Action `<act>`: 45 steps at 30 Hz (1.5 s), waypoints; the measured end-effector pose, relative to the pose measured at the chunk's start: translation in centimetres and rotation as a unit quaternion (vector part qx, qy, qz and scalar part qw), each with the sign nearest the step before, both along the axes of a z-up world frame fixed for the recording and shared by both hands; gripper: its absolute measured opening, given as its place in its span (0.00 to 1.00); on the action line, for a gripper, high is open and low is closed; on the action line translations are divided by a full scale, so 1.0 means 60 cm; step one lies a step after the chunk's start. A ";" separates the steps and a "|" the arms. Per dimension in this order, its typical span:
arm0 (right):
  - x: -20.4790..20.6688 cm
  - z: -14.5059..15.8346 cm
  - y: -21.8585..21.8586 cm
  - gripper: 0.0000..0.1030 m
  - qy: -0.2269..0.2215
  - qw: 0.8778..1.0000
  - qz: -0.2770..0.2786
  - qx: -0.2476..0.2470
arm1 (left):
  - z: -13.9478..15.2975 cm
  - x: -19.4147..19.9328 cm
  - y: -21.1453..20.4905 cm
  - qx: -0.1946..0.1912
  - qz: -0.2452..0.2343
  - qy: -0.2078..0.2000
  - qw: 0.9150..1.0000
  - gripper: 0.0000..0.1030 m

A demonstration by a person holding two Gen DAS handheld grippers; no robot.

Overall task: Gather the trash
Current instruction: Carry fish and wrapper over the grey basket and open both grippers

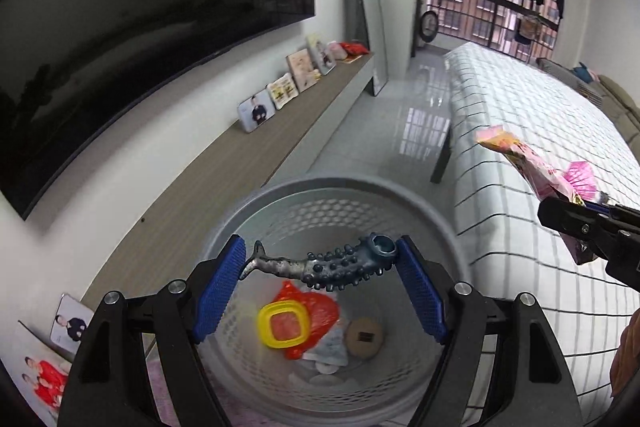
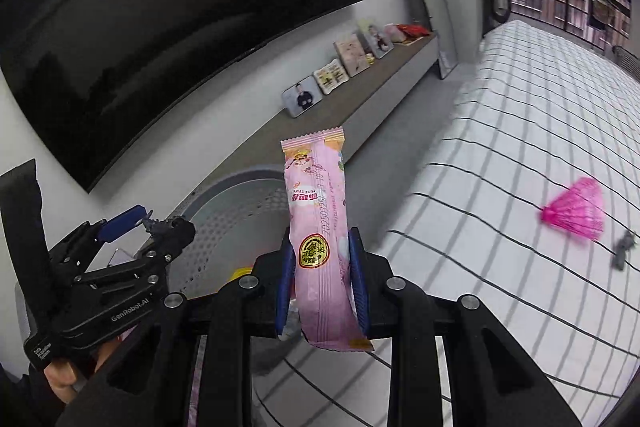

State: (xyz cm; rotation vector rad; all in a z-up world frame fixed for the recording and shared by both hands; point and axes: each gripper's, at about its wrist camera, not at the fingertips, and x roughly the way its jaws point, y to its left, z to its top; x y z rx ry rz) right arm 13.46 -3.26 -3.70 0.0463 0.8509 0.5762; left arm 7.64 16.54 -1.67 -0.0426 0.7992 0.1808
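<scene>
My left gripper (image 1: 320,253) is shut on a dark blue-grey knobby toy (image 1: 332,267), which spans crosswise from one blue pad to the other. It hangs over a grey perforated basket (image 1: 320,187) that holds a red wrapper (image 1: 320,311), a yellow ring lid (image 1: 280,325) and a brown disc (image 1: 364,337). My right gripper (image 2: 321,239) is shut on a long pink snack wrapper (image 2: 316,187) that stands upright between the pads. It is to the right of the basket (image 2: 240,211), at the bed's edge. The right wrist view shows the left gripper (image 2: 148,223) at the left.
A bed with a white checked cover (image 2: 520,131) fills the right side; a pink fan-shaped piece (image 2: 576,213) and a small dark object (image 2: 624,249) lie on it. A low shelf with photo frames (image 1: 256,113) runs under a wall-mounted TV (image 1: 140,27). Tiled floor (image 1: 400,131) lies between.
</scene>
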 end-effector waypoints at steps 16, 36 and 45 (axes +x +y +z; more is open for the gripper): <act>0.028 -0.092 0.116 0.24 0.040 0.997 0.059 -0.018 | -0.078 -0.006 0.067 -0.002 0.048 0.048 0.998 0.73; 0.021 -0.108 0.111 0.43 0.048 0.996 0.071 -0.020 | -0.109 0.011 0.077 -0.002 0.067 0.075 0.995 0.77; 0.019 -0.103 0.106 0.52 0.044 0.997 0.064 -0.015 | -0.103 0.005 0.082 0.002 0.073 0.070 0.995 0.82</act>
